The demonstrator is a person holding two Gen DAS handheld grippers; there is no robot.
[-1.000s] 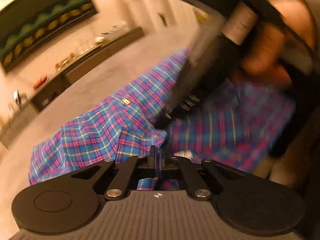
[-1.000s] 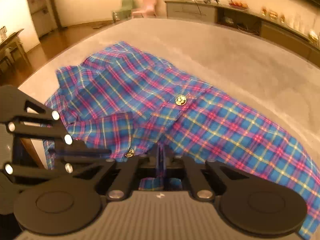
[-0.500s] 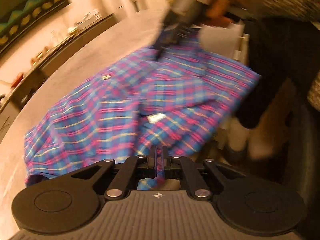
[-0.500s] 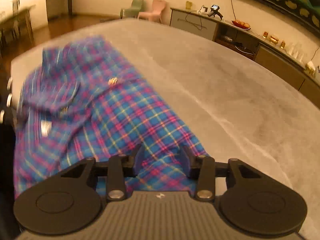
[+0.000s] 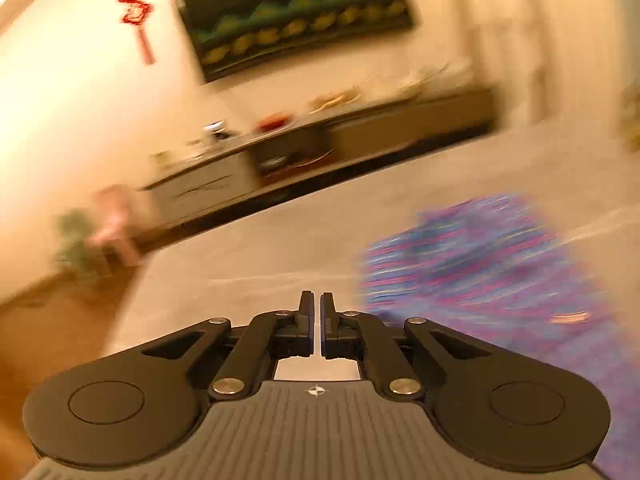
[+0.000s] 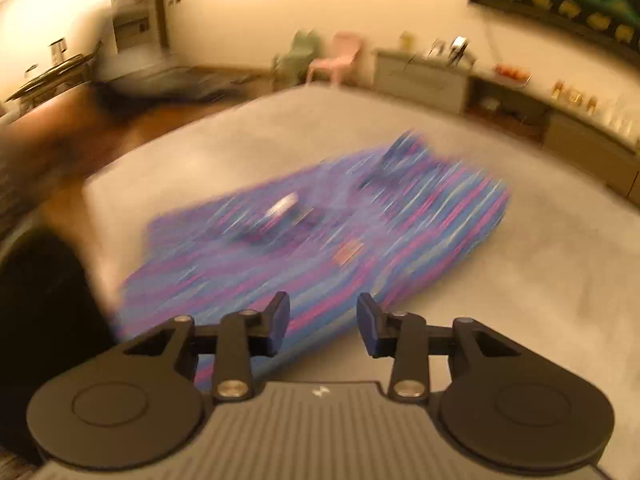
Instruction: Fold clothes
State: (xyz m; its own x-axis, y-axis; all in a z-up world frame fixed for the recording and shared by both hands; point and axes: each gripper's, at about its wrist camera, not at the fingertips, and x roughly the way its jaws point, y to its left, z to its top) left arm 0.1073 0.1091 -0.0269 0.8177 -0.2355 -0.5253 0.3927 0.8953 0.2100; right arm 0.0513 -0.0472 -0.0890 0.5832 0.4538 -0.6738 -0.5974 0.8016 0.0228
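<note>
Right hand-held gripper (image 6: 323,322) open, empty, nearer; shirt (image 6: 320,232) lies just ahead on worktop (image 6: 540,280), long axis running away rightward. Left hand-held gripper (image 5: 316,320) closed, empty; shirt (image 5: 480,272) to its right.

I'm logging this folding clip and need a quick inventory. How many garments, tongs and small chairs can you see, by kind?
Plaid shirt, lying on the grey surface: 1
Tongs, left nearly closed and empty, right open: 2
Small chairs, green and pink: 2
Total: 5

You've let go with both: your left hand-held gripper (image 5: 316,312) now holds nothing, your right hand-held gripper (image 6: 323,322) spread, shirt (image 6: 320,232) lying on the tabletop (image 6: 540,280).
</note>
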